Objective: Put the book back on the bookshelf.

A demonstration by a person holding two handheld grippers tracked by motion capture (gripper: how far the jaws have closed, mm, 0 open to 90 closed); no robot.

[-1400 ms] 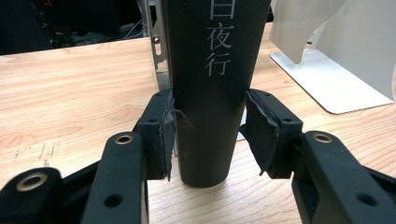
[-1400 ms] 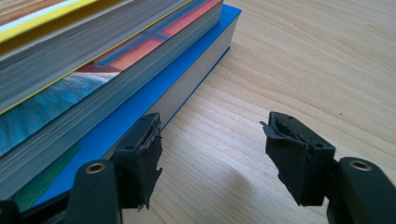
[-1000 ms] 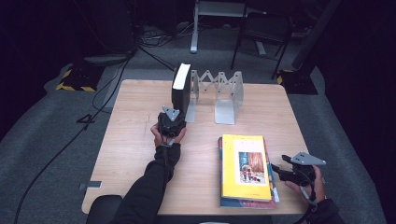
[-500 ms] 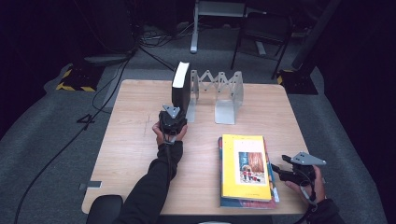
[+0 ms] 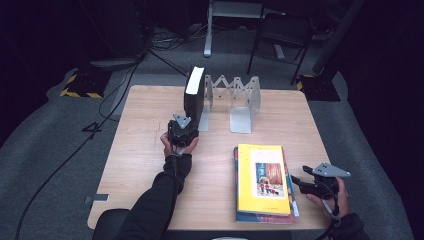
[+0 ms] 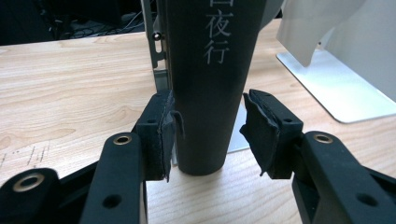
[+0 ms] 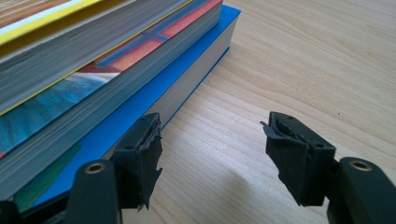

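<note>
A thick black book [image 5: 194, 95] stands upright at the left end of a silver folding book rack [image 5: 235, 97]. Its spine [image 6: 210, 70] carries pale characters. My left gripper [image 5: 188, 123] is at the foot of that spine with a jaw on each side. In the left gripper view [image 6: 208, 133] one pad rests against the book and a thin gap shows at the other, so it is open. A stack of books topped by a yellow one [image 5: 261, 177] lies flat at the front right. My right gripper [image 5: 299, 182] is open just right of the stack, level with the bottom blue book [image 7: 154, 98].
The wooden table [image 5: 150, 145] has bare room at its left and front left. The rack's right slots [image 5: 245, 105] hold nothing. Beyond the table, on the dark floor, are cables and chair legs. The table's right edge is close to my right hand.
</note>
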